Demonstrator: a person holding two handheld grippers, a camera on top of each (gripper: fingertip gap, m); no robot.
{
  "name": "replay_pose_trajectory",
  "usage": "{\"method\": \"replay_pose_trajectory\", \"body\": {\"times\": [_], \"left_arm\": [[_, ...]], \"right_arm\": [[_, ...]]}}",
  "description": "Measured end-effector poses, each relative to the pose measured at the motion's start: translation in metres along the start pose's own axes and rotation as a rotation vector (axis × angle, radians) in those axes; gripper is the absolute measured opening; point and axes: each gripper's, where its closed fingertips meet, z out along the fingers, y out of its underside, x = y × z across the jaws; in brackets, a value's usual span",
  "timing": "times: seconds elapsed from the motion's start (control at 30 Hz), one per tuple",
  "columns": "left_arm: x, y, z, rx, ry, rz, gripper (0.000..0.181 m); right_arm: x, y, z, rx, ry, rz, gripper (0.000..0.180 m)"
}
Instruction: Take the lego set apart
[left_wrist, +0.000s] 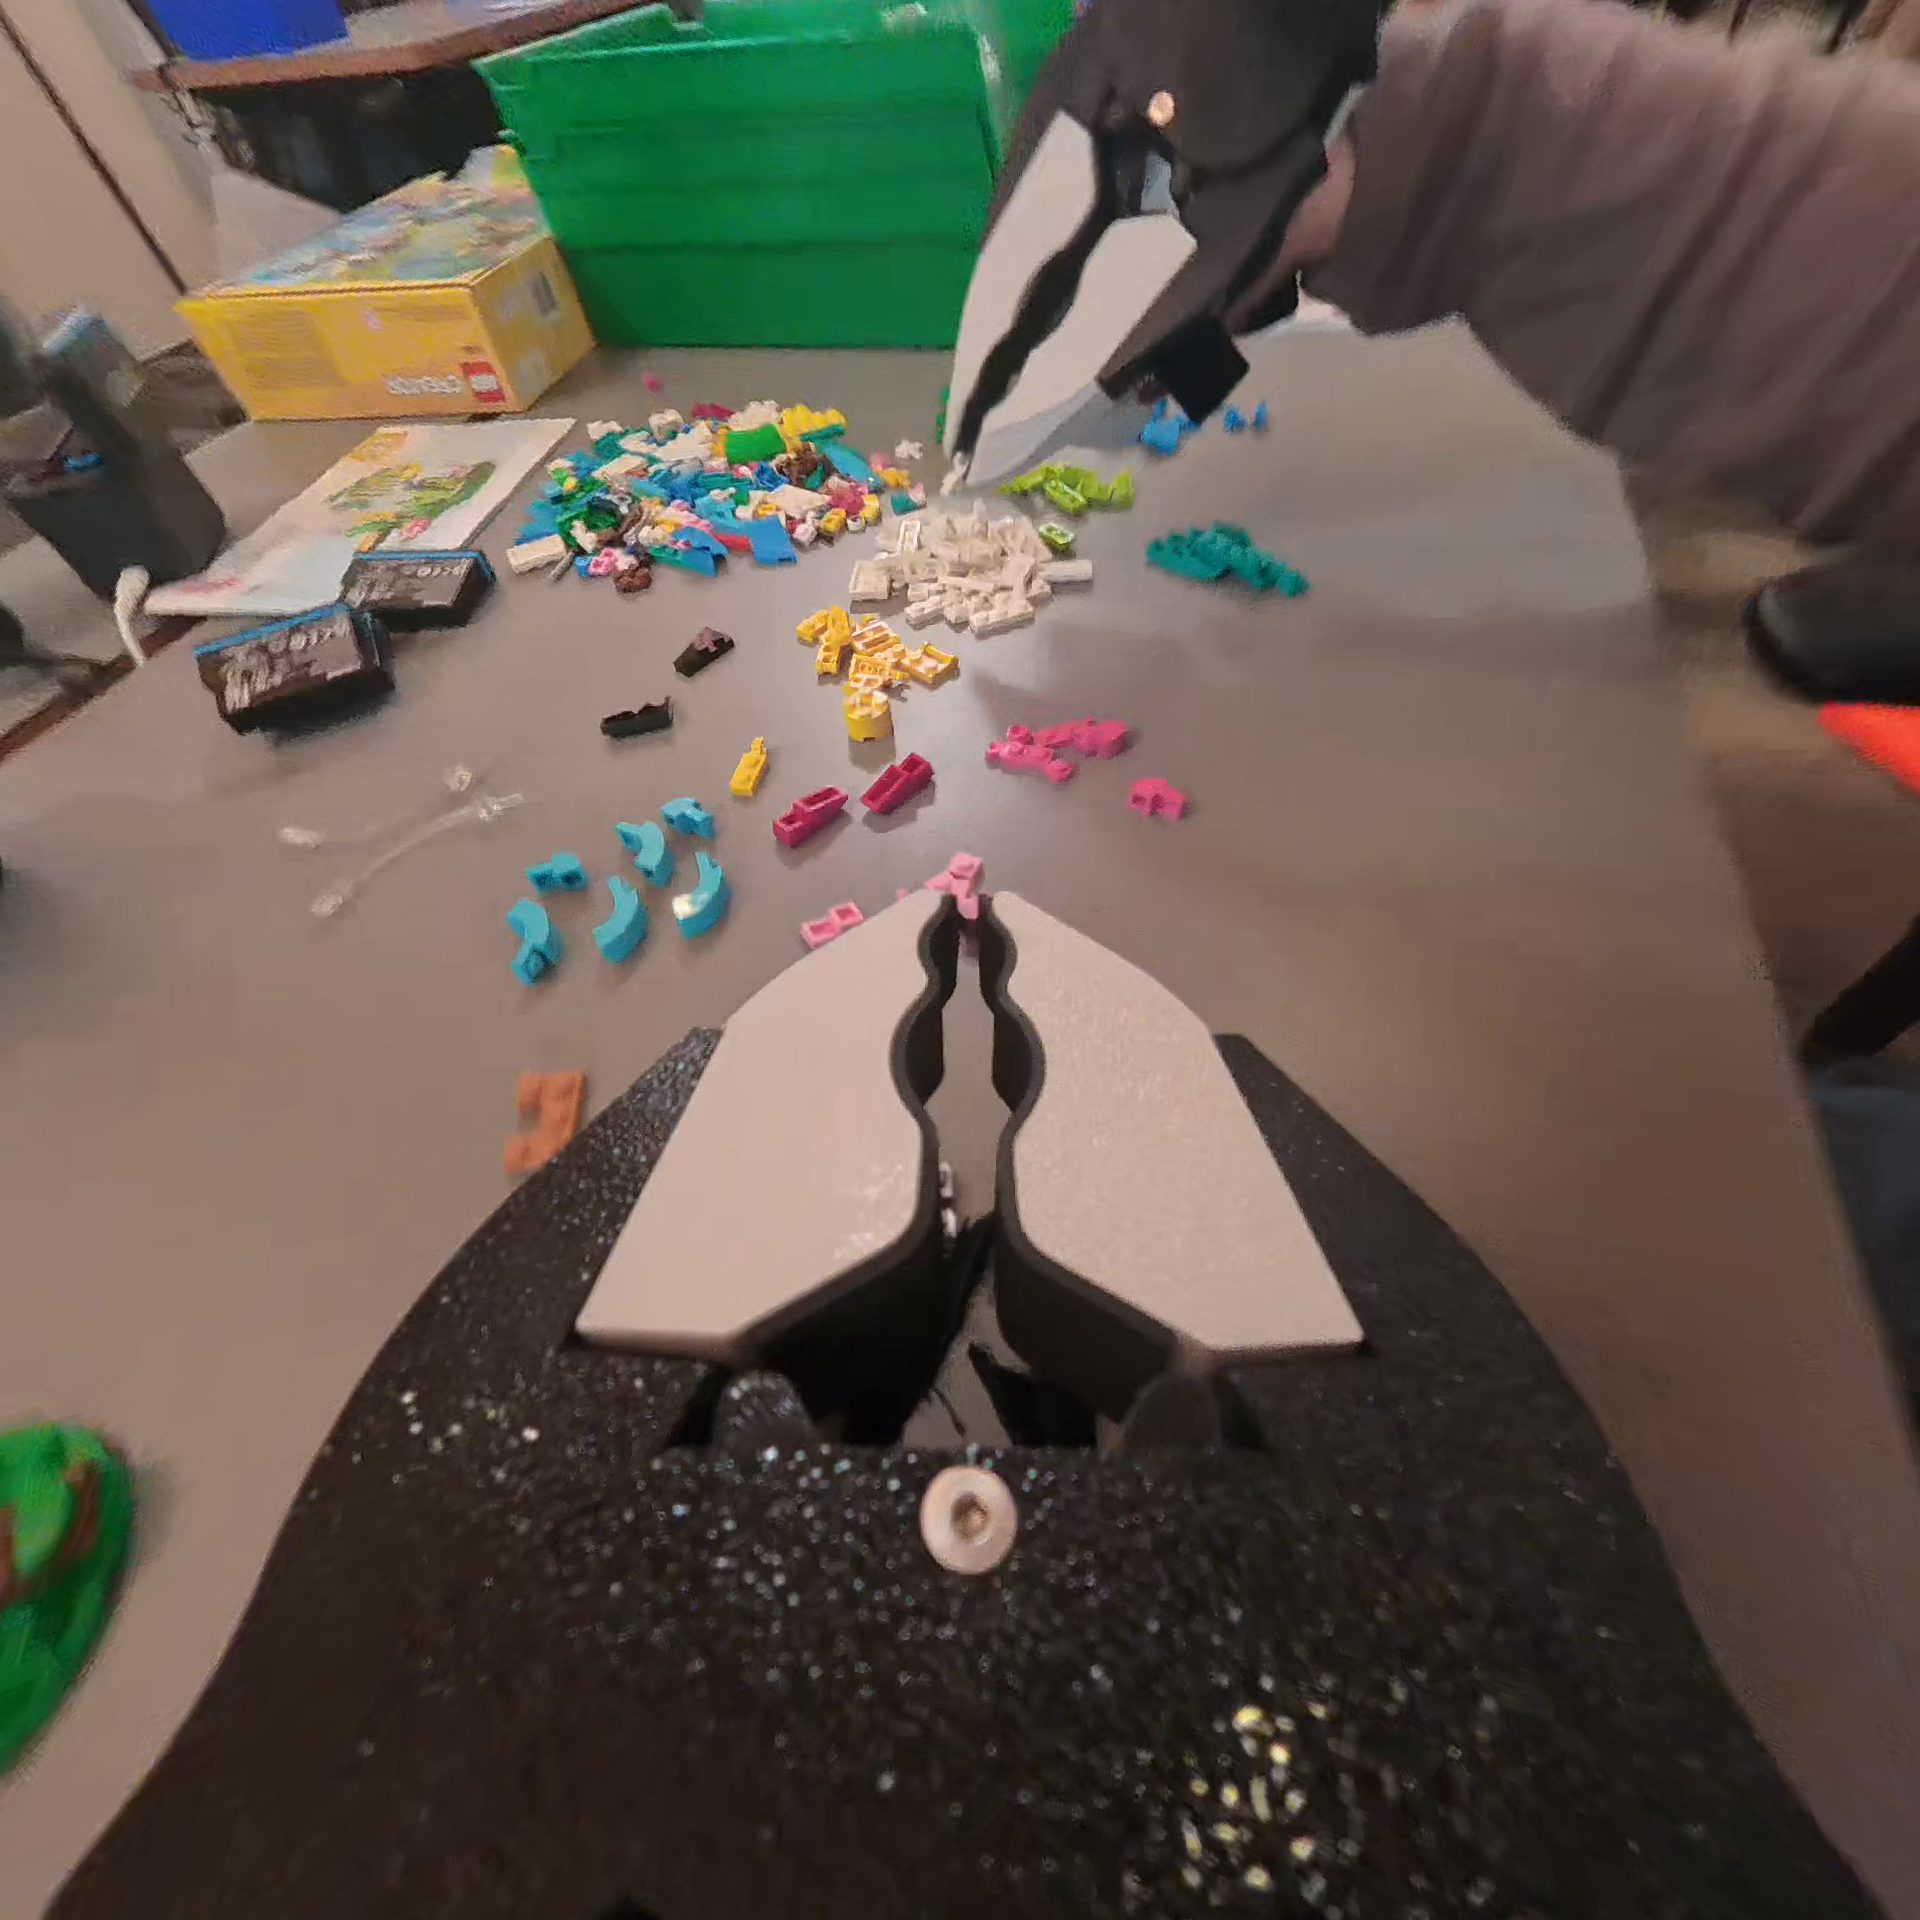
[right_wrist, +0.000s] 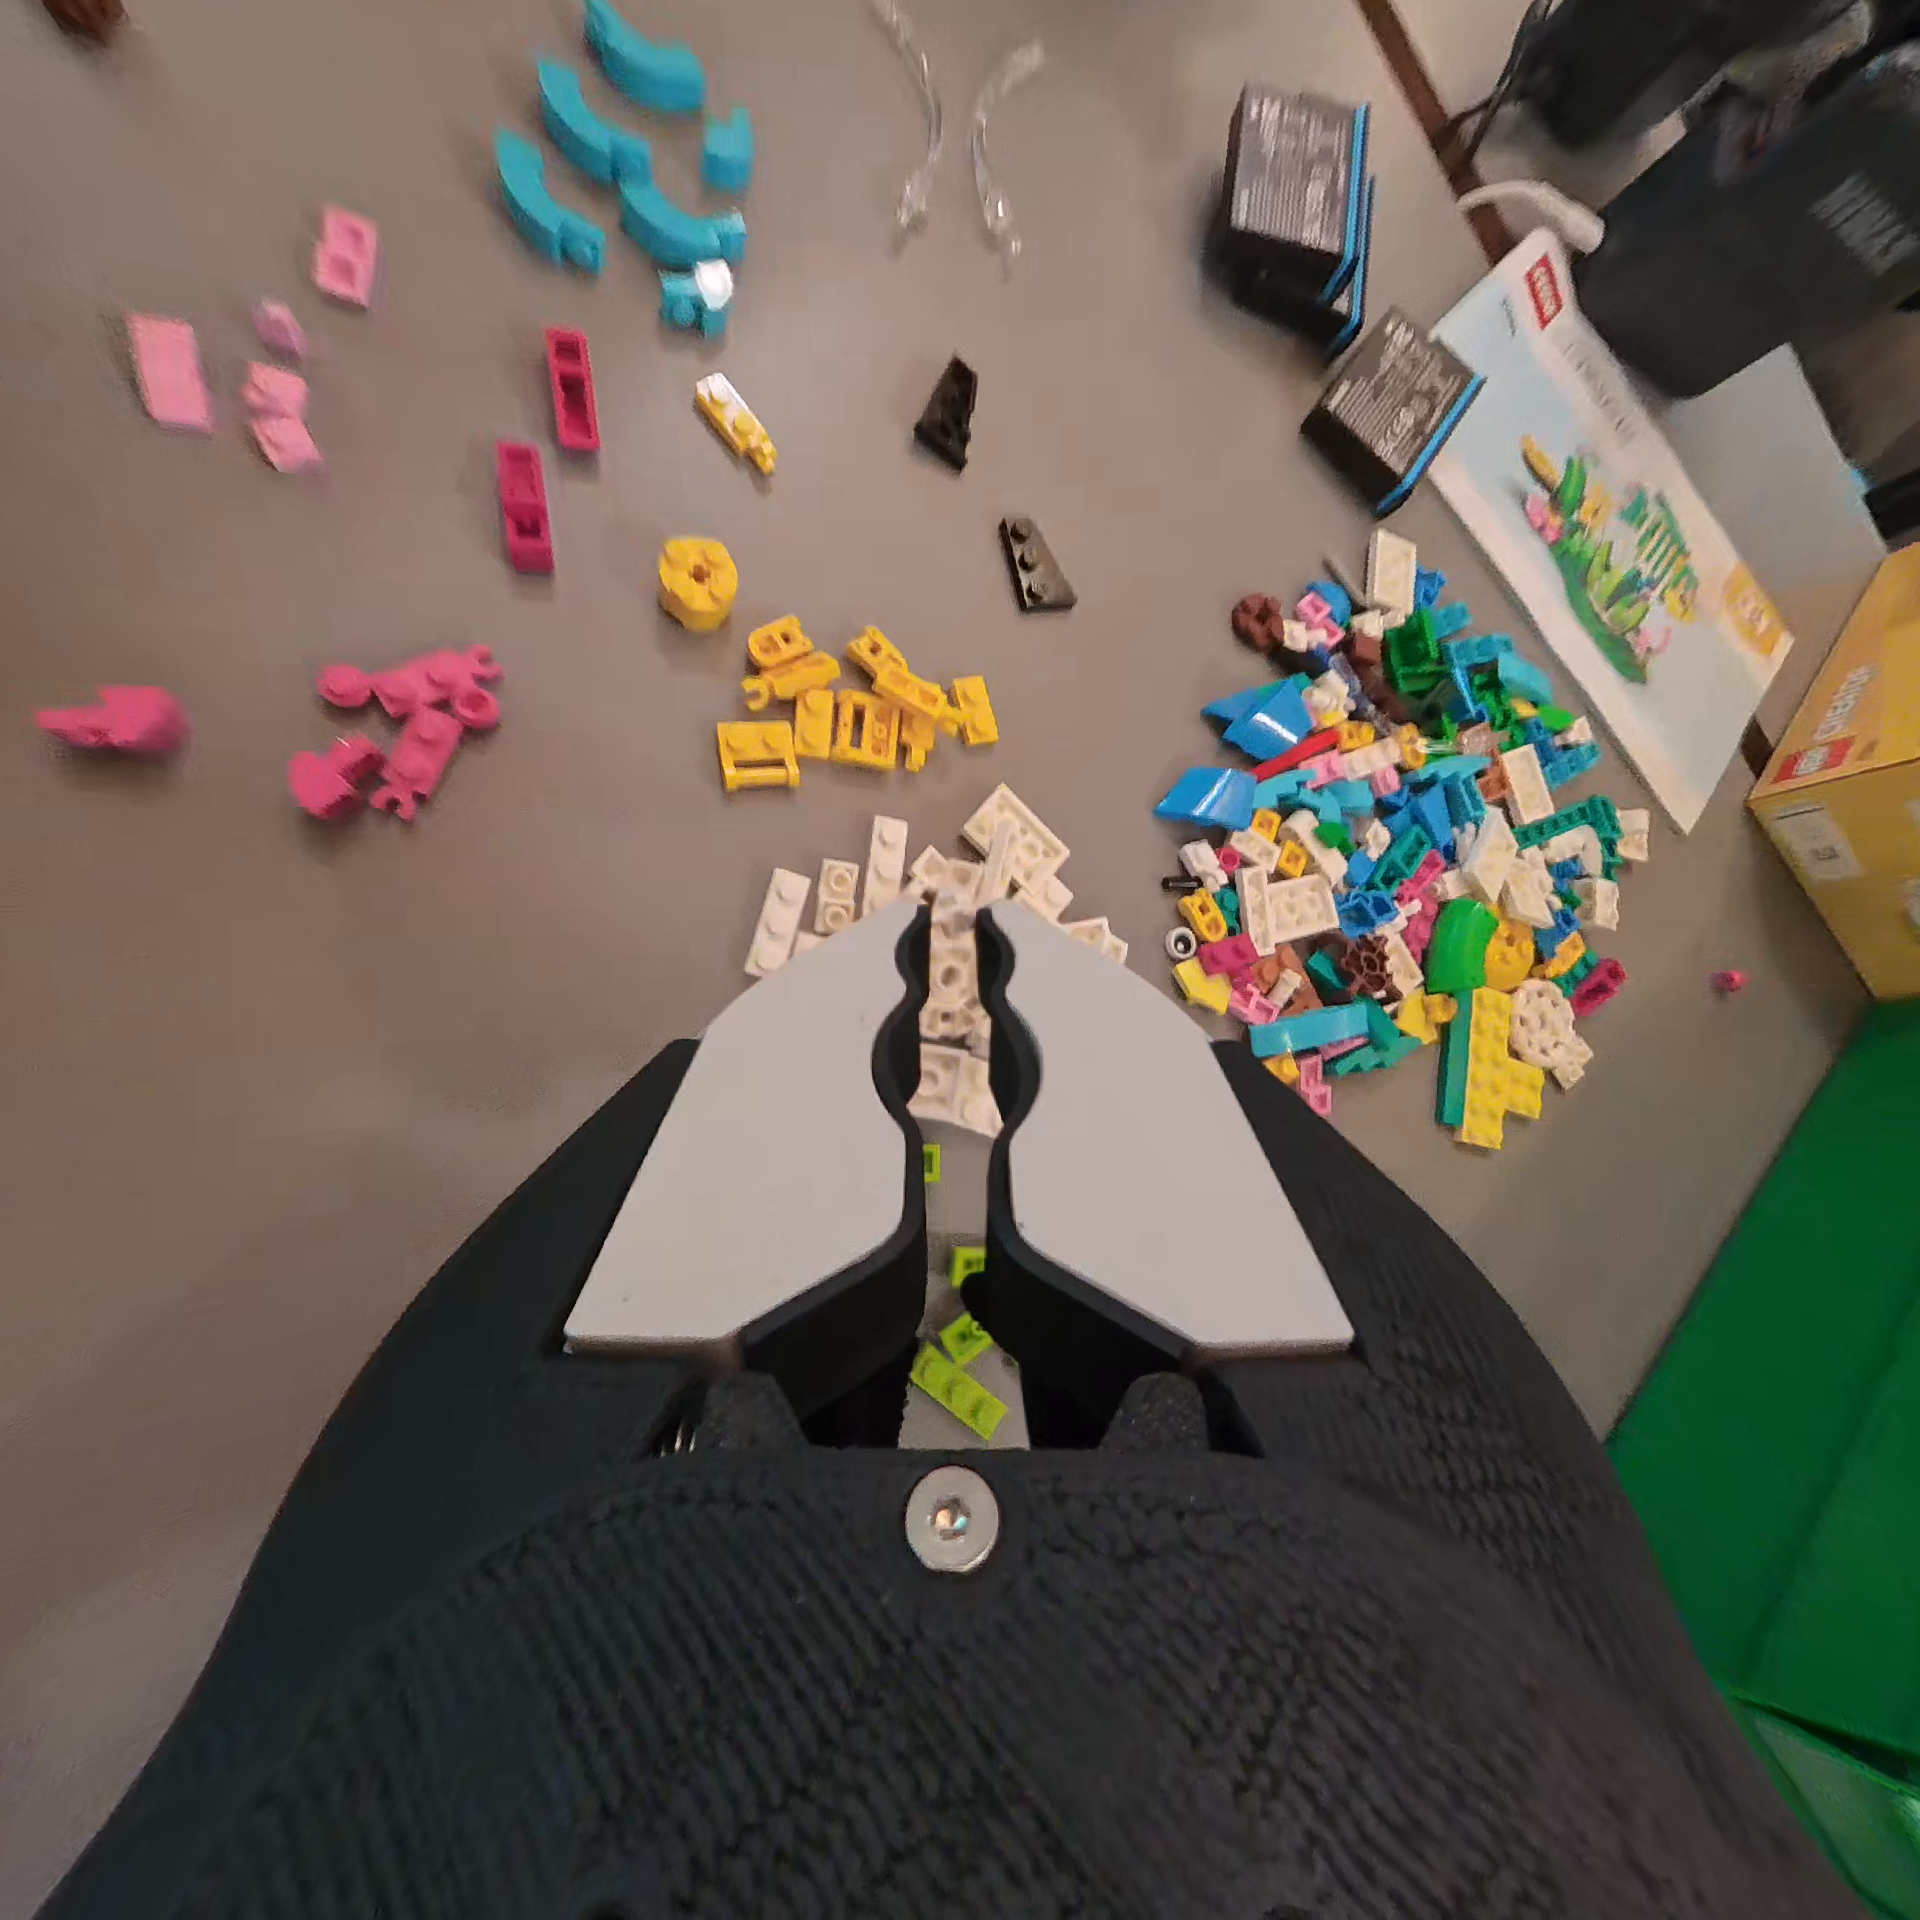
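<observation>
Because bricks get sorted by colour, the right gripper (right_wrist: 951, 914) hangs over the white pile (right_wrist: 1013, 842), claw narrow, maybe pinching a white bit. The left gripper (left_wrist: 971, 904) sits narrow by the pink bricks (left_wrist: 961, 873); I cannot tell if it grips one.

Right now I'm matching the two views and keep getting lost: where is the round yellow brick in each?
Left wrist view: round yellow brick sits mid-frame, at the near end of the yellow pile.
Right wrist view: round yellow brick sits upper middle, left of the yellow pile.
Shared landmark: the two dark pink bricks beside it.
</observation>
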Motion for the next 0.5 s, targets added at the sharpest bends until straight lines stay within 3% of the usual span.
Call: {"method": "replay_pose_trajectory", "body": {"times": [0.13,0.23,0.4,0.5], "left_arm": [[-0.008,0.006,0.030,-0.090,-0.010,0.204,0.003],[-0.009,0.011,0.044,-0.128,0.042,0.222,0.003],[-0.010,0.022,0.054,-0.228,0.079,0.259,0.014],[-0.014,0.024,0.057,-0.276,0.050,0.321,0.021]], "right_arm": [[0.001,0.014,0.009,-0.066,-0.001,-0.039,0.020],[-0.003,0.011,0.007,-0.045,-0.015,-0.030,0.028],[-0.018,-0.011,-0.006,0.054,-0.018,-0.073,0.029],[-0.057,-0.053,-0.013,0.251,-0.163,-0.045,0.028]]}}
